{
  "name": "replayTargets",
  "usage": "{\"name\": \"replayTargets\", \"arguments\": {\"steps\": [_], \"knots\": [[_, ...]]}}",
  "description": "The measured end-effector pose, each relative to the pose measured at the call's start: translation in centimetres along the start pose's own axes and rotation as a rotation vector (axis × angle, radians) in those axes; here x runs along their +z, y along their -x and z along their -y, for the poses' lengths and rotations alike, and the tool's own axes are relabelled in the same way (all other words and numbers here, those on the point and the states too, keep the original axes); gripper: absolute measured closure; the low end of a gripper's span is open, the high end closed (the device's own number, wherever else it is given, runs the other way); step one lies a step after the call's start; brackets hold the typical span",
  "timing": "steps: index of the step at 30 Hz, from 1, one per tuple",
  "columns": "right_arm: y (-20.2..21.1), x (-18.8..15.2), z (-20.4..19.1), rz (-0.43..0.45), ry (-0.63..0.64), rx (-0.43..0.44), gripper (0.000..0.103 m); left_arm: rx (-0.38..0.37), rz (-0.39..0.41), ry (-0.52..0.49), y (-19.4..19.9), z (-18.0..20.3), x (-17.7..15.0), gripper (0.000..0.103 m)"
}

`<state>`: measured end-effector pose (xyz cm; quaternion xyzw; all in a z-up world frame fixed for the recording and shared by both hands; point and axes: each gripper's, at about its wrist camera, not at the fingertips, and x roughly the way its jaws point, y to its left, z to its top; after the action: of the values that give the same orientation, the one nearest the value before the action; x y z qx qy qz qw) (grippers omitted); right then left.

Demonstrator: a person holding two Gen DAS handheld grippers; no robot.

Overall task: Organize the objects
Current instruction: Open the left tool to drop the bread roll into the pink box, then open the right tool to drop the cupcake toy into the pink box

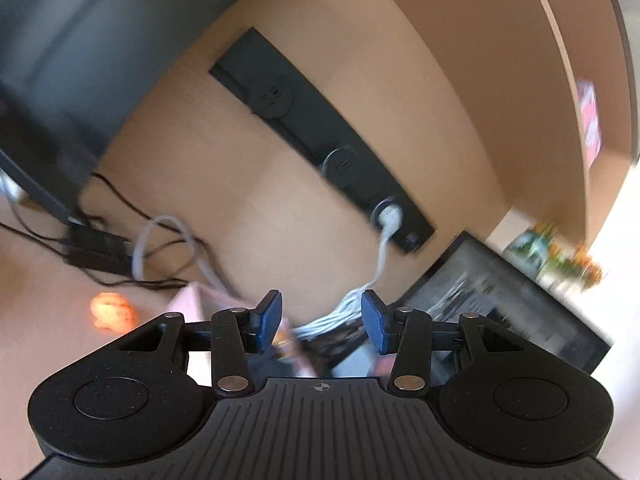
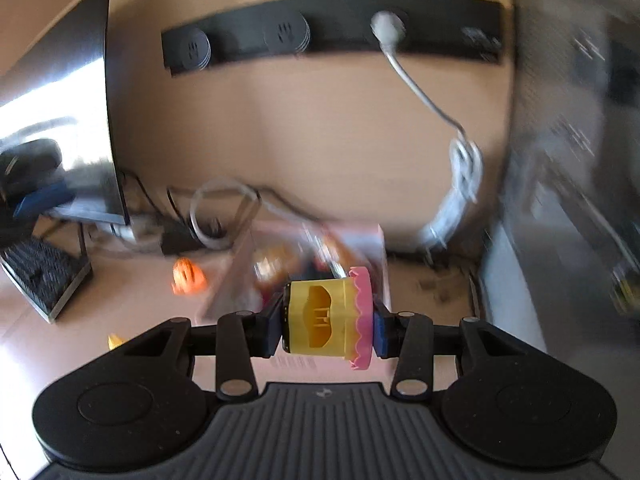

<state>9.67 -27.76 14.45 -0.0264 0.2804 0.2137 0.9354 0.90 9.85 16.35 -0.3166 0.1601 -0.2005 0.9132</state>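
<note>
My right gripper (image 2: 327, 322) is shut on a yellow toy cake with a pink frosting rim (image 2: 320, 314), held on its side above a pink box (image 2: 312, 256) that holds several blurred toys. An orange toy (image 2: 187, 276) lies on the desk left of the box. A small yellow piece (image 2: 114, 340) lies nearer me on the left. My left gripper (image 1: 322, 316) is open and empty, above the same pink box (image 1: 188, 300). The orange toy (image 1: 112, 310) shows to its left.
A black socket strip (image 2: 332, 34) with a white plug (image 2: 386, 26) and cable is on the wooden back panel. A monitor (image 2: 60, 120) and keyboard (image 2: 40, 276) stand left, a laptop (image 1: 500, 300) right. Black cables and an adapter (image 1: 96, 246) lie behind the box.
</note>
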Motion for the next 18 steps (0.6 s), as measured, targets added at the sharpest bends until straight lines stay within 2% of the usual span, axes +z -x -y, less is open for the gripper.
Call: {"name": "replayTargets", "arguments": {"steps": [1, 3, 8, 11, 13, 18], "knots": [[-0.8, 1.2, -0.2, 0.014, -0.006, 0.013, 0.061, 0.081, -0.03, -0.053, 0.4, 0.4, -0.5, 0.055], [-2.2, 3.1, -0.7, 0.035, -0.018, 0.025, 0.061, 0.197, -0.073, -0.125, 0.8, 0.7, -1.8, 0.055], [-7.4, 9.1, -1.2, 0.075, -0.102, 0.037, 0.061, 0.351, -0.162, -0.122, 1.5, -1.0, -4.8, 0.055], [-11.2, 12.1, -0.6, 0.029, -0.172, 0.107, 0.061, 0.387, -0.183, -0.09, 2.3, -2.4, -5.8, 0.055], [-13.6, 12.9, -0.5, -0.028, -0.204, 0.143, 0.061, 0.406, -0.197, -0.058, 2.6, -3.5, -6.3, 0.055], [-17.7, 12.2, -2.1, -0.13, -0.21, 0.152, 0.061, 0.414, -0.22, -0.028, 3.7, -4.8, -7.1, 0.055]]}}
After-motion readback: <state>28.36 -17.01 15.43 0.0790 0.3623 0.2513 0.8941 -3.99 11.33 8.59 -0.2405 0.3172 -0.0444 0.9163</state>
